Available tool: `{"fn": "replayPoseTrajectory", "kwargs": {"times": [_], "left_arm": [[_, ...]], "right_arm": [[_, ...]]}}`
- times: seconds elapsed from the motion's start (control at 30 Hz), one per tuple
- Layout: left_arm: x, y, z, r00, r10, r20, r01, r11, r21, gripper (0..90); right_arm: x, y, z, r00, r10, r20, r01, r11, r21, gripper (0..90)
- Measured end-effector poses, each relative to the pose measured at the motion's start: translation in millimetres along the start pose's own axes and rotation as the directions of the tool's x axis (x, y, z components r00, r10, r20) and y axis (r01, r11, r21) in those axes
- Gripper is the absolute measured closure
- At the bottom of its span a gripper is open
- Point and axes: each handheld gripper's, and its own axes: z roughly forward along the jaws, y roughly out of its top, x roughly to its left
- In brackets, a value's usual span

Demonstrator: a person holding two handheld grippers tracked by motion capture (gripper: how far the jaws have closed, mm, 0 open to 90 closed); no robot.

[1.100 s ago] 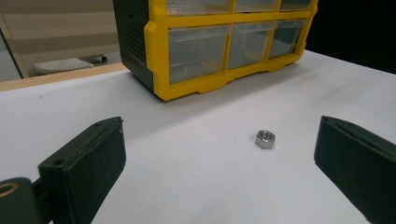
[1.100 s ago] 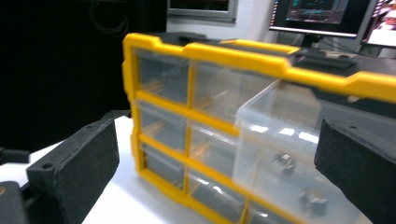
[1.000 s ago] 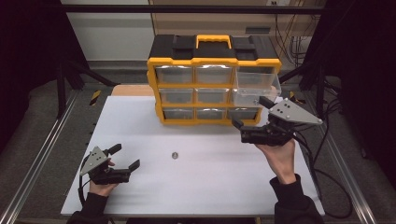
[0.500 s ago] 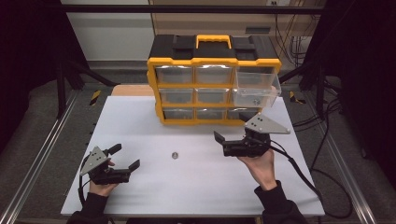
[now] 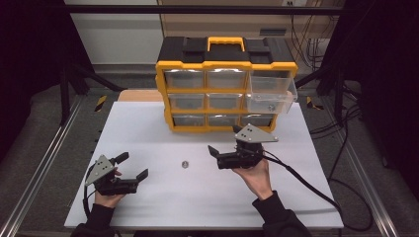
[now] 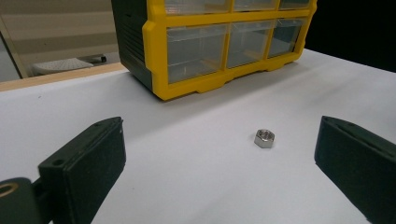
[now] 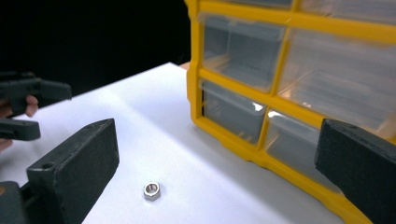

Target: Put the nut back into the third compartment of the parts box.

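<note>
Just ahead of the right gripper (image 5: 223,142), between its jaws and the far left gripper (image 5: 132,167): a small hex nut (image 5: 185,164), flat on the white table (image 5: 148,133), hole upward, touching nothing. Jaws of the right gripper spread wide, holding nothing, aimed leftward along the table toward that nut; in the right gripper view, nut (image 7: 152,191) low and centred between the two black pads, slightly nearer the left one.

To do the pickup well, by this judgement: lower until the pad tips almost graze the table, advance so the nut sits squarely between them, line the pads up on two opposite flats rather than on corners, then close slowly. Likely to skid or flip if struck from one side first, being small, smooth and light on a slick surface.

Farther off, to the nut's other side: left gripper resting near the table's front edge, likewise spread and empty, nut (image 6: 264,138) well ahead of it and right of centre in its own view.

Beyond the right gripper, farthest: yellow organizer (image 5: 227,64), its upper right drawer (image 5: 271,94) pulled out, something small inside it, seemingly the place meant for this nut.
</note>
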Motion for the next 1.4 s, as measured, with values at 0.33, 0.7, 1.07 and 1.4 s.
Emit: {"fn": "replayPoseTrajectory", "kwargs": {"times": [0.33, 0.7, 1.07, 1.4], "left_arm": [[0.1, 0.3, -0.6, 1.0000, -0.002, 0.000, 0.002, 1.0000, -0.005, 1.8], [0.0, 0.2, 0.3, 1.0000, -0.005, 0.000, 0.005, 1.0000, -0.003, 1.8], [0.5, 0.2, -0.2, 1.0000, -0.008, 0.001, 0.008, 1.0000, -0.006, 1.8], [0.3, 0.1, 0.1, 1.0000, -0.006, 0.001, 0.006, 1.0000, -0.004, 1.8]], "right_arm": [[16.5, -6.8, 34.7, 0.9995, -0.011, -0.030, 0.013, 0.998, 0.061, 0.6], [27.9, -16.7, 66.4, 0.9984, -0.018, -0.053, 0.024, 0.993, 0.113, 1.7], [34.0, -43.2, 105.2, 0.9977, 0.000, -0.068, 0.015, 0.976, 0.219, 5.0], [42.1, -63.8, 128.1, 0.9969, 0.011, -0.077, 0.012, 0.954, 0.299, 13.7]]}}
